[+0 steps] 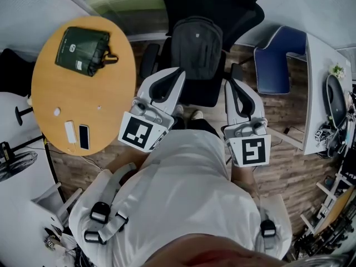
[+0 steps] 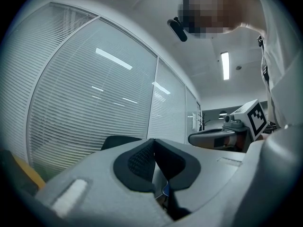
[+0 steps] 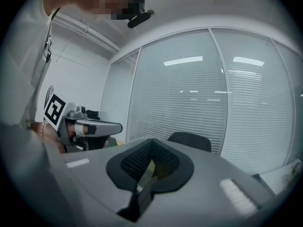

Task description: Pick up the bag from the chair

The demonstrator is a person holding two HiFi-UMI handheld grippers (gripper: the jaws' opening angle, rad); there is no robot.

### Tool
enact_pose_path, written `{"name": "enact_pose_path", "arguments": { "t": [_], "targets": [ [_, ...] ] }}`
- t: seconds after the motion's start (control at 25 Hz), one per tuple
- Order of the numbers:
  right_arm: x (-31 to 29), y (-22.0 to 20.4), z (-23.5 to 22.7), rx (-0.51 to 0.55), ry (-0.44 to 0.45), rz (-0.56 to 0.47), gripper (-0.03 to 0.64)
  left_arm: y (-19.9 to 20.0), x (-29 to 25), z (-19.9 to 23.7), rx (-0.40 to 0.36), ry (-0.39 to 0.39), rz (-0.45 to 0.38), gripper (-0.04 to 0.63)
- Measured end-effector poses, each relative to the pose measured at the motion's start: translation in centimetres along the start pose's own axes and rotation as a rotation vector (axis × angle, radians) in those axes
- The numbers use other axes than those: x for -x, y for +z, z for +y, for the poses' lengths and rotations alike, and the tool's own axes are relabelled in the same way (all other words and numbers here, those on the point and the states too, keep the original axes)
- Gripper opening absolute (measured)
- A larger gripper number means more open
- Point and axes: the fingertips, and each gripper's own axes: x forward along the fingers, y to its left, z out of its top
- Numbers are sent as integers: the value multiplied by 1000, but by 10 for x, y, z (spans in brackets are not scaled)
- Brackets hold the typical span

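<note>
Bag (image 1: 196,46) upright at rear of chair (image 1: 207,96) seat, long axis up the backrest, lying ahead between both tongs. Left gripper (image 1: 173,74) looks slightly nearer than right gripper (image 1: 232,85); both sets of jaws together, empty

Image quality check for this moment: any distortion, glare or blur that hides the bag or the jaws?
Head view: wide-angle bending at the edges, even light, backpack on the chair sharp. Left gripper view: dark circular vignette, ceiling-light streaks on the glass wall, shut jaws clear. Right gripper view: same vignette and streaks, shut jaws clear.
</note>
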Motion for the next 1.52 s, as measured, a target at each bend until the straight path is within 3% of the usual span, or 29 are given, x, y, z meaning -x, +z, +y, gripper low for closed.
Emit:
{"name": "enact_pose_path", "arguments": {
  "t": [0.56,0.68,0.84,1.12,1.52],
  "targets": [
    [-5,-15,-35,10,27,7,5,-15,-33,-4,-16,31,33,6],
    [-8,-24,-38,-17,25,48,5,-22,-39,-1,-16,33,43,6],
    [-22,-27,-40,-40,34,25,11,-37,-49,6,-22,14,69,18],
    [-38,-73,-51,11,41,103,35,-76,-58,25,12,26,123,48],
    [-66,-135,-65,-18,32,149,86,-131,-67,67,25,97,190,63]
  ]
}}
